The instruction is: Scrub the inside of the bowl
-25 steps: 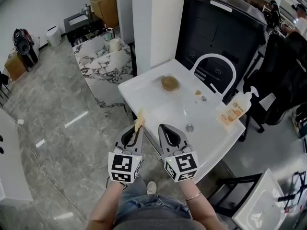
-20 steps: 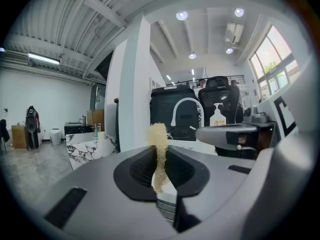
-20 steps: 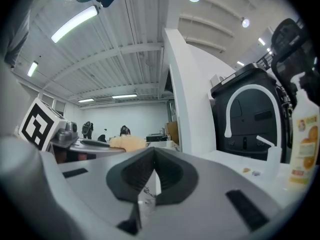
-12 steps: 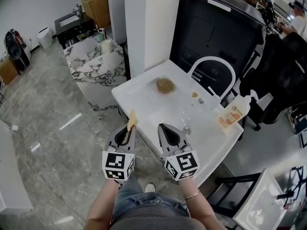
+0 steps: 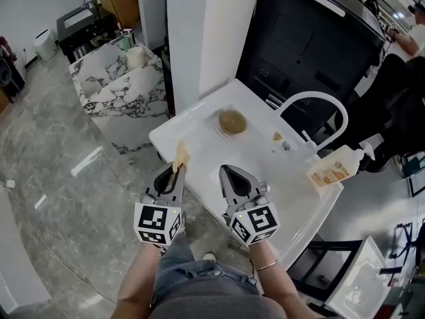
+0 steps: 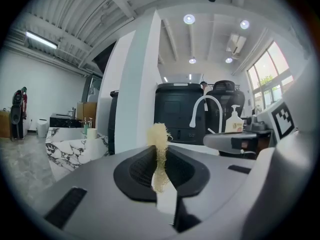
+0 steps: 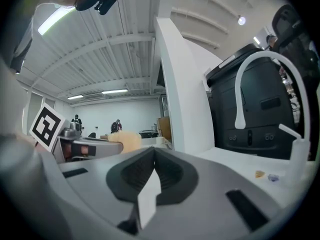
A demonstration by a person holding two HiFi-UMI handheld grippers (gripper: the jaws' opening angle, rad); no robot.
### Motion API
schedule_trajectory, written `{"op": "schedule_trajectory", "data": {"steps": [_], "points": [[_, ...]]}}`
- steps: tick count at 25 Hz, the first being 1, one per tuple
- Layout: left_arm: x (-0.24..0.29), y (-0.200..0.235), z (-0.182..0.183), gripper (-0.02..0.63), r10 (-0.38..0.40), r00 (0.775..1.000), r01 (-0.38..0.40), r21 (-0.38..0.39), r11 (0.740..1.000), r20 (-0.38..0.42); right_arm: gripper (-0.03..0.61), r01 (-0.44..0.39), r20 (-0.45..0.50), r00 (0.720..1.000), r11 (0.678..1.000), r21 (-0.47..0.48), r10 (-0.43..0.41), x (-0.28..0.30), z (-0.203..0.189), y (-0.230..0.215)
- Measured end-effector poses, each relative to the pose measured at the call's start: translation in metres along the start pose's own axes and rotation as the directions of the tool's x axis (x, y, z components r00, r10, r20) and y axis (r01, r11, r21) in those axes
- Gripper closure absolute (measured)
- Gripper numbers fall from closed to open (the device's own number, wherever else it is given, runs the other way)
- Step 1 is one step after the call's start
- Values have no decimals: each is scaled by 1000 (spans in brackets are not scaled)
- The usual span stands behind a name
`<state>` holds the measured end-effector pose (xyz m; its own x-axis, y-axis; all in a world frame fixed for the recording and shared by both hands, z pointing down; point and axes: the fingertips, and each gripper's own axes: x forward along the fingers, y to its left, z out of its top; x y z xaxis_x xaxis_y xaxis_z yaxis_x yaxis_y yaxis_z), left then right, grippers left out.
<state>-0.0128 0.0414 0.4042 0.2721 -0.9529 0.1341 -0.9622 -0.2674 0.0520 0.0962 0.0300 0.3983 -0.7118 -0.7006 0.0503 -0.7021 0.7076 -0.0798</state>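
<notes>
The left gripper (image 5: 174, 173) pinches a tan fibrous scrub pad (image 5: 180, 154); the right gripper (image 5: 232, 176) is closed, empty. Probably best to steady the round tan bowl (image 5: 232, 121), upper centre, first.

A: What is the scrubber (image 6: 159, 151) like?
B: Pale, dry fibre, rough and frayed at the top, nipped in the left claw (image 5: 174, 170).
A: And the 2 claws themselves?
B: Matt grey plastic, left and right claw (image 5: 227, 173) alike, with darker ribbed pads inside.
A: The surface (image 5: 199, 128)?
B: White, smooth, glossy; the faucet (image 7: 240, 111) has the same white gloss. The bowl (image 5: 232, 121) is tan and dull; its material I cannot tell.
A: Anything else?
B: The soap bottle (image 5: 330, 167) is translucent plastic. The floor (image 5: 60, 171) is grey veined stone, polished enough to glint.
</notes>
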Motion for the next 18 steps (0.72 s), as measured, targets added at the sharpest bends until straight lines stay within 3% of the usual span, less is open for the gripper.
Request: {"op": "schedule_trajectory", "data": {"steps": [5,12,18], "points": [[37,26,7,569,-62,998,62,-4,998,-8,568,7,16,1000,1000,15,-7,33,6,-13],[84,42,12,569,-210,977,210,4,978,-25,568,115,-37,993,993,29,-114,60,-6,-44],[114,56,10,569,-285,957,285,-3,958,-45,568,200,-54,979,980,12,-199,80,-5,-62]]}}
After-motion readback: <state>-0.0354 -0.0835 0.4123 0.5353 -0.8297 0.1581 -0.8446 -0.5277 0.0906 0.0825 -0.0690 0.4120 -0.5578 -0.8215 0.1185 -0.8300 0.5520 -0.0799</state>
